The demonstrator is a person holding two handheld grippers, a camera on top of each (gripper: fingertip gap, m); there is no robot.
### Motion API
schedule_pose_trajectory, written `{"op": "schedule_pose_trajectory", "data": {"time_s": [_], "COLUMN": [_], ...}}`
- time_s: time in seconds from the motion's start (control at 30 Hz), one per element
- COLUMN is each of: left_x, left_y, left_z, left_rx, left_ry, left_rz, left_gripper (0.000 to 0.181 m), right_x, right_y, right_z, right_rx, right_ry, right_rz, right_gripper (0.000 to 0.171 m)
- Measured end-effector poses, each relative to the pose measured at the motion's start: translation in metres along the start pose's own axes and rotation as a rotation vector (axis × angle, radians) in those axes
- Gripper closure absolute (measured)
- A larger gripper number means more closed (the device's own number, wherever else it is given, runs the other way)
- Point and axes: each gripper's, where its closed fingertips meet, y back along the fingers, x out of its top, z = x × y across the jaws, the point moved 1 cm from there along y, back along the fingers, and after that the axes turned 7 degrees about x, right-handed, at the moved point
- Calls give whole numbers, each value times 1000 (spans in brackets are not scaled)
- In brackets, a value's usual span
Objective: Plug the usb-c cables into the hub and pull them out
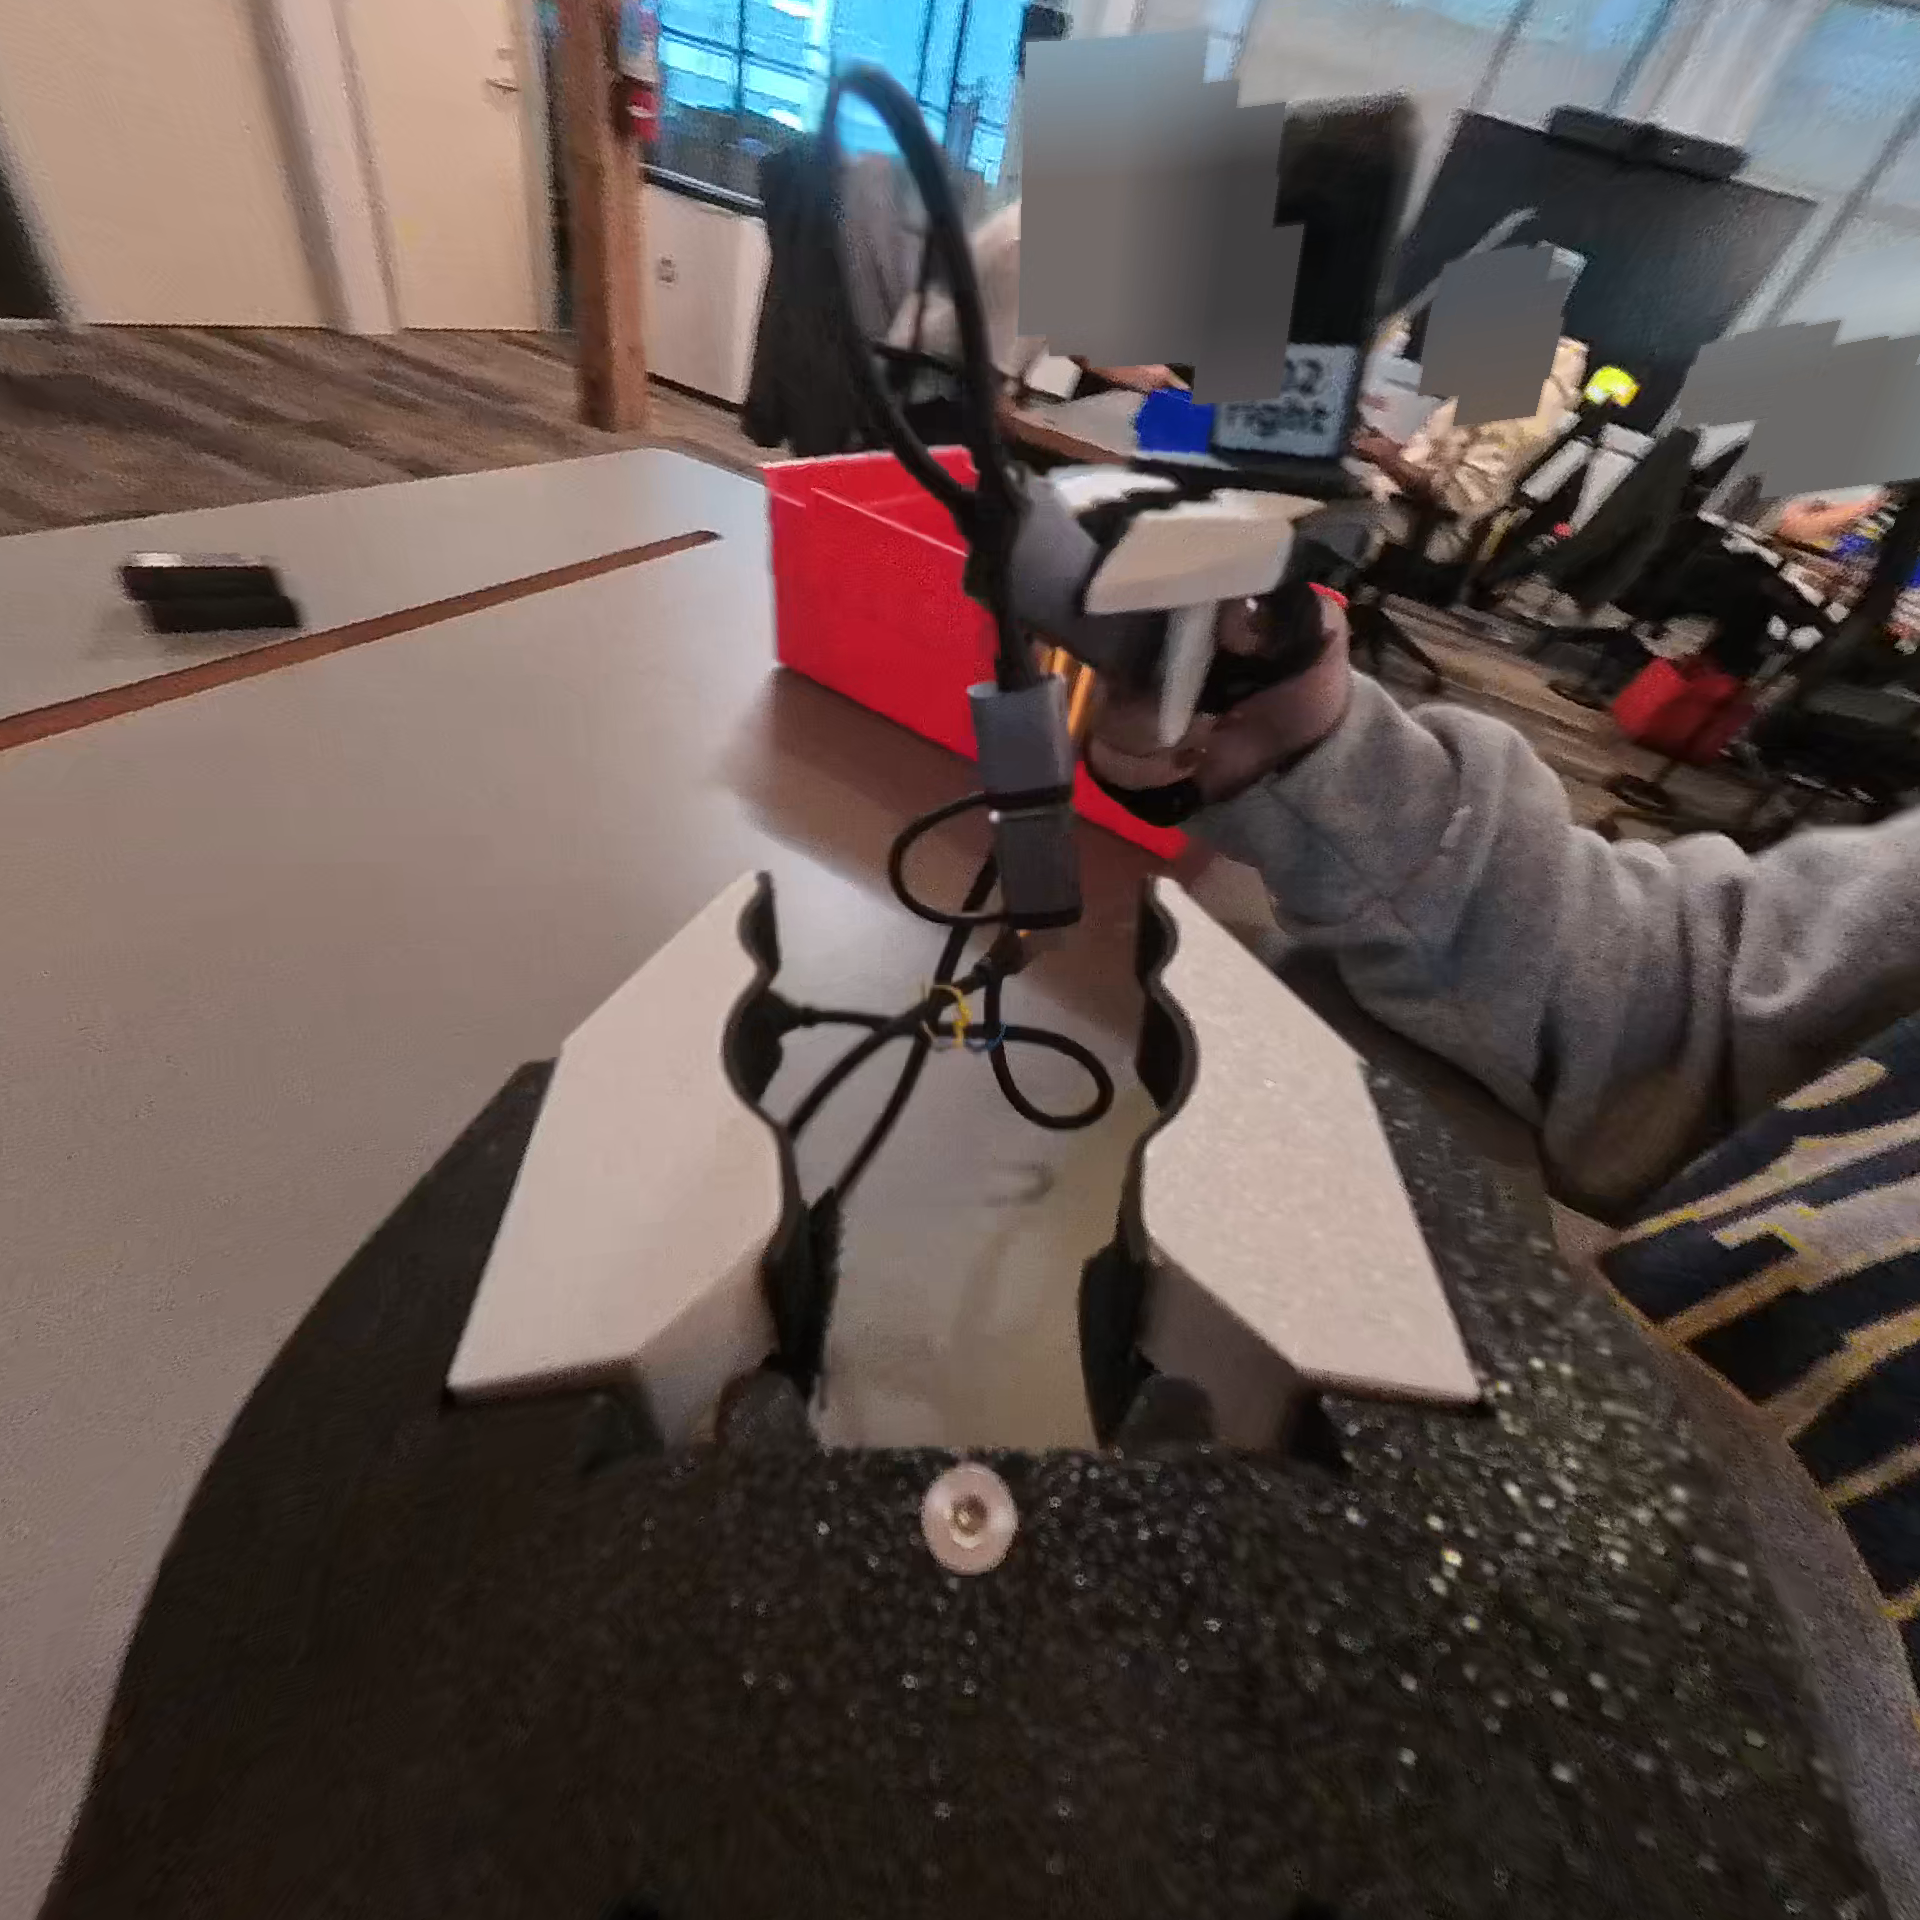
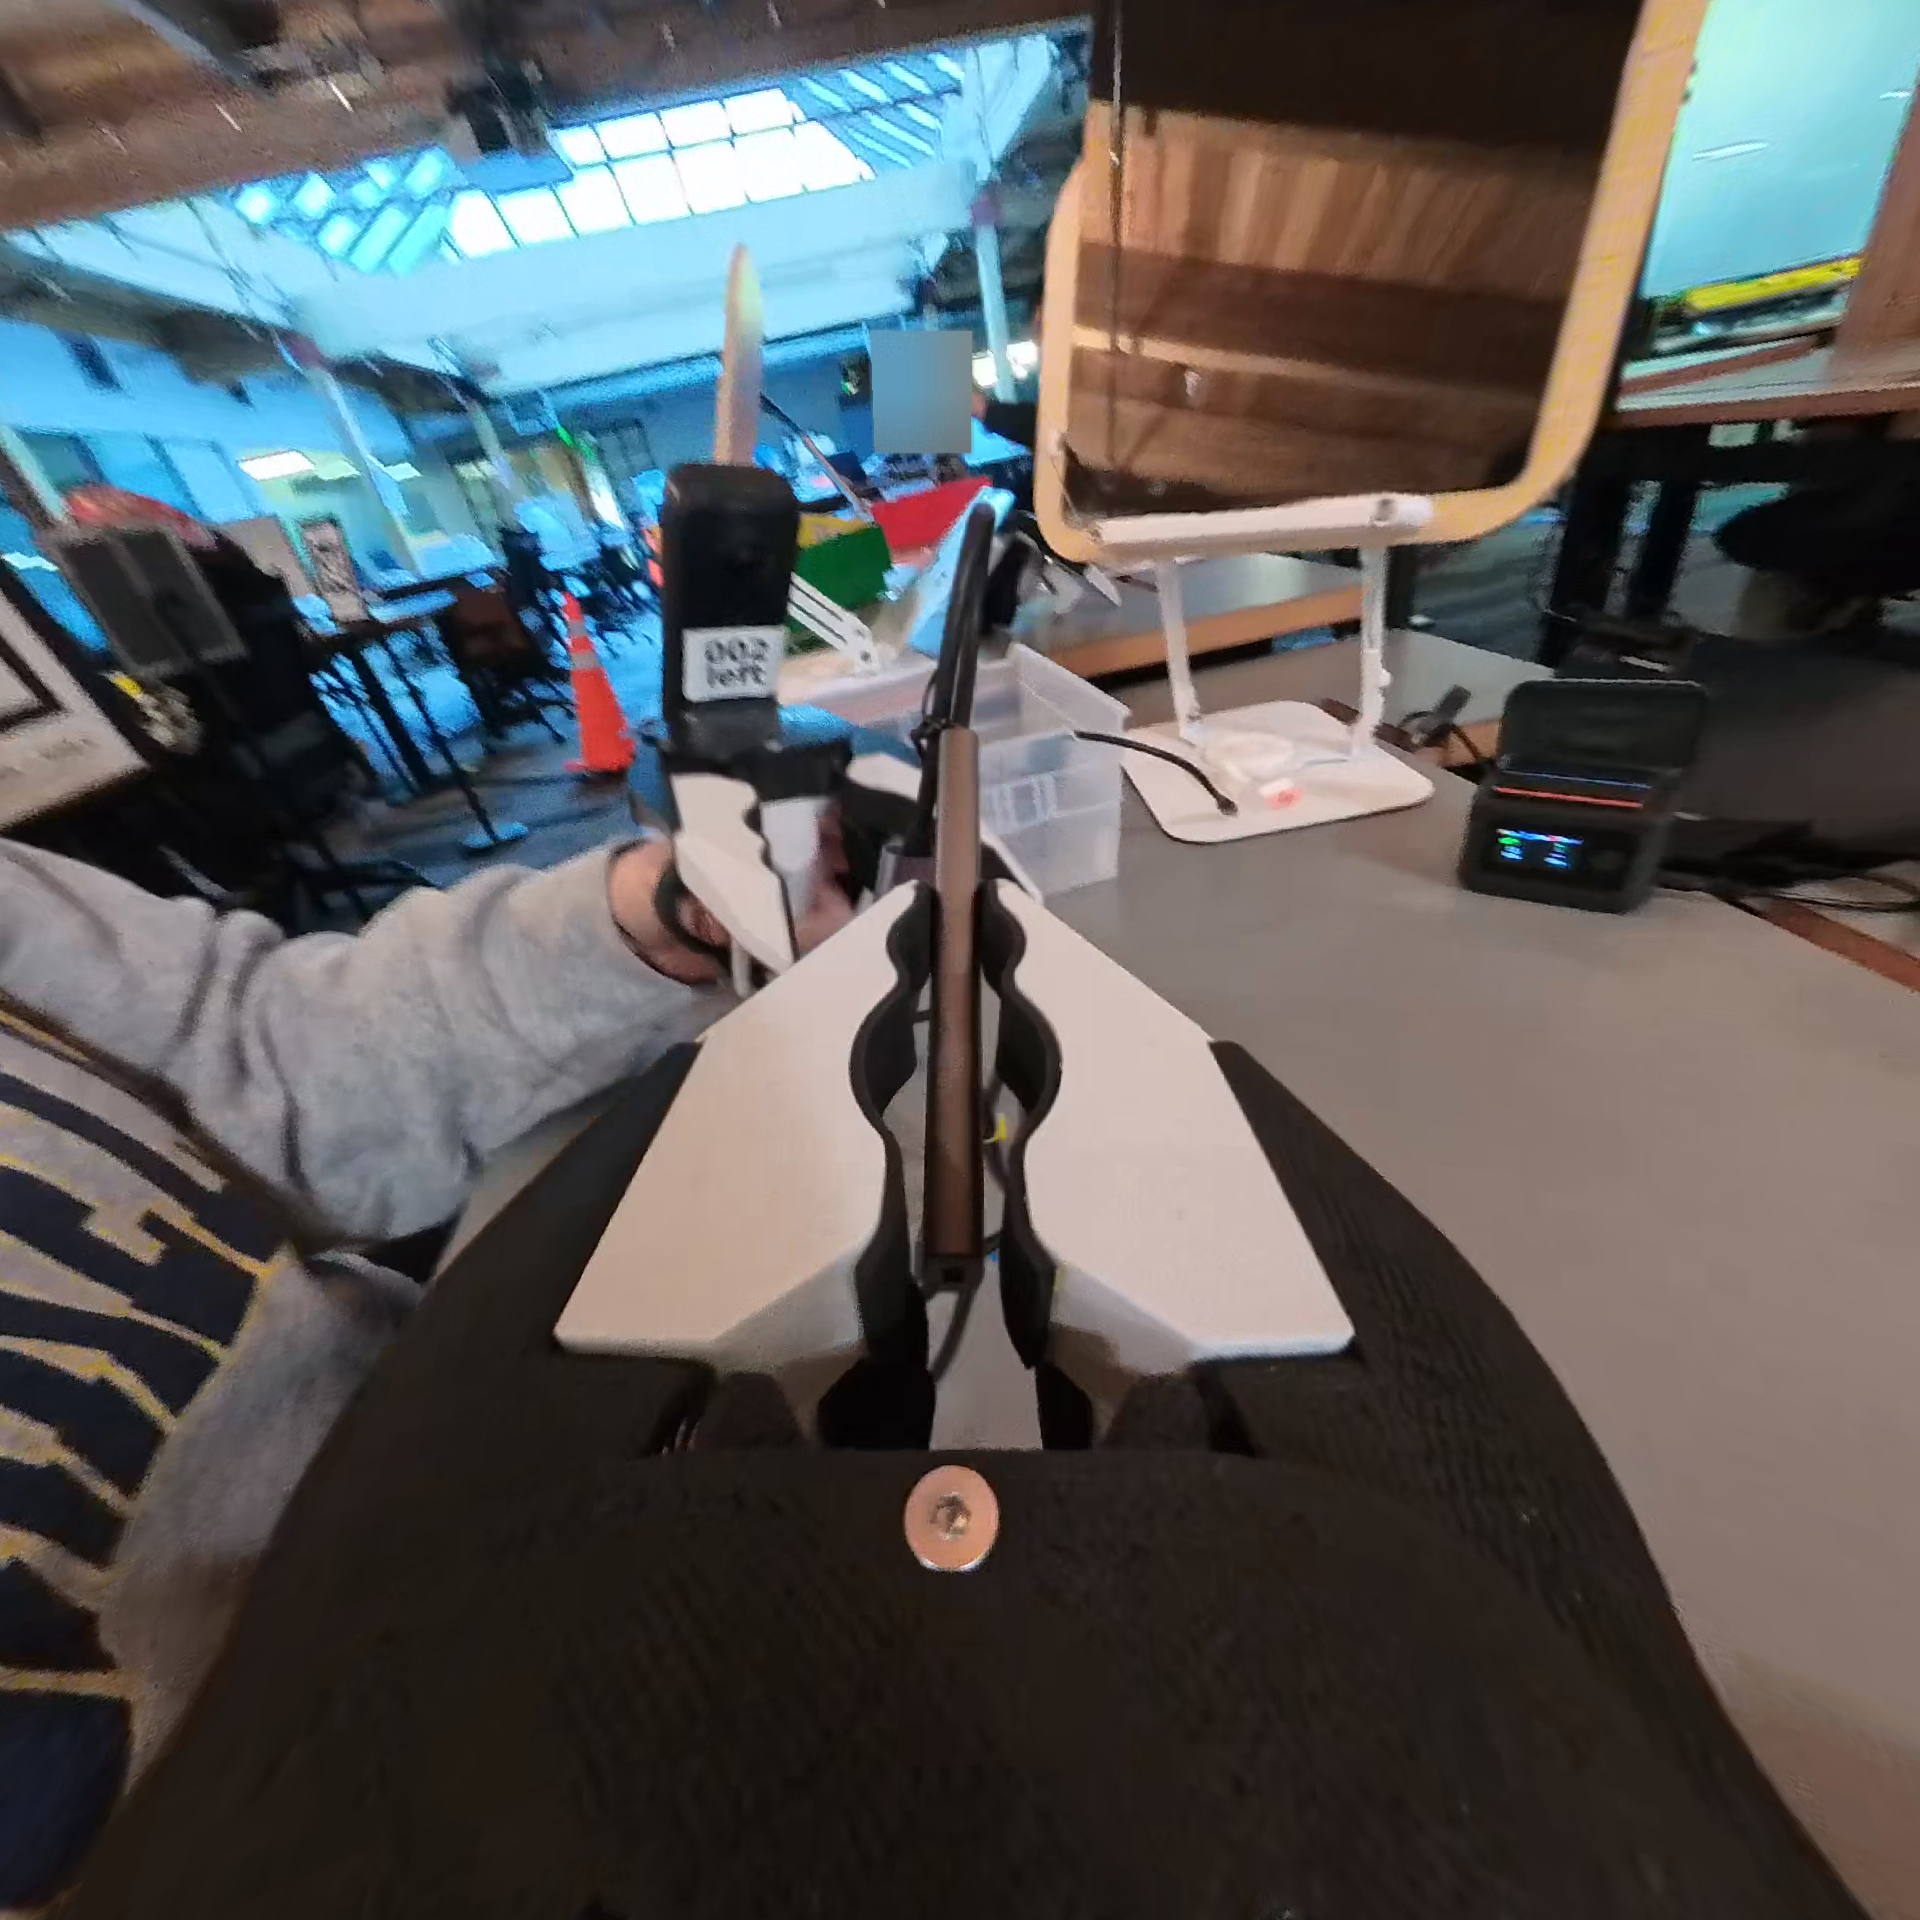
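My right gripper (image 2: 956, 904) is shut on the slim grey hub (image 2: 954, 1039), which lies lengthwise between its fingers. In the left wrist view the right gripper (image 1: 1174, 582) holds the hub (image 1: 1023, 727) above the table, with a thick black cable (image 1: 935, 260) looping up from it. A darker grey plug (image 1: 1039, 862) hangs at the hub's lower end. Thin black USB-C cables (image 1: 935, 1029) lie looped on the table below it. My left gripper (image 1: 956, 914) is open and empty, its fingers either side of those cables. It also shows in the right wrist view (image 2: 748, 831).
A red bin (image 1: 873, 613) stands behind the hub. A small black block (image 1: 208, 592) lies at far left. A clear plastic box (image 2: 1039, 769), a white stand (image 2: 1278, 769) bearing a wooden board and a black device with a screen (image 2: 1579, 800) sit on the grey table (image 2: 1455, 1091). Across from one pair of fingers to the other is roughly 6 centimetres.
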Motion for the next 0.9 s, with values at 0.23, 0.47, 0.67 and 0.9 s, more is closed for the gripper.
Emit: {"op": "schedule_pose_trajectory", "data": {"time_s": [0.23,0.47,0.67,0.9], "left_x": [18,6,8,1], "left_y": [3,-2,-20,-32], "left_z": [34,66,66,22], "left_rx": [-34,-154,-97,145], "left_ry": [-169,-277,-254,-165], "left_rz": [144,124,160,58], "left_gripper": [151,178,178,168], "right_x": [4,4,-2,-6], "right_y": [9,9,3,-7], "right_z": [11,18,13,0], "right_rx": [-154,-286,-242,-113], "right_ry": [99,222,191,112], "right_rz": [-14,-70,-82,-51], "right_gripper": [164,164,164,164]}}
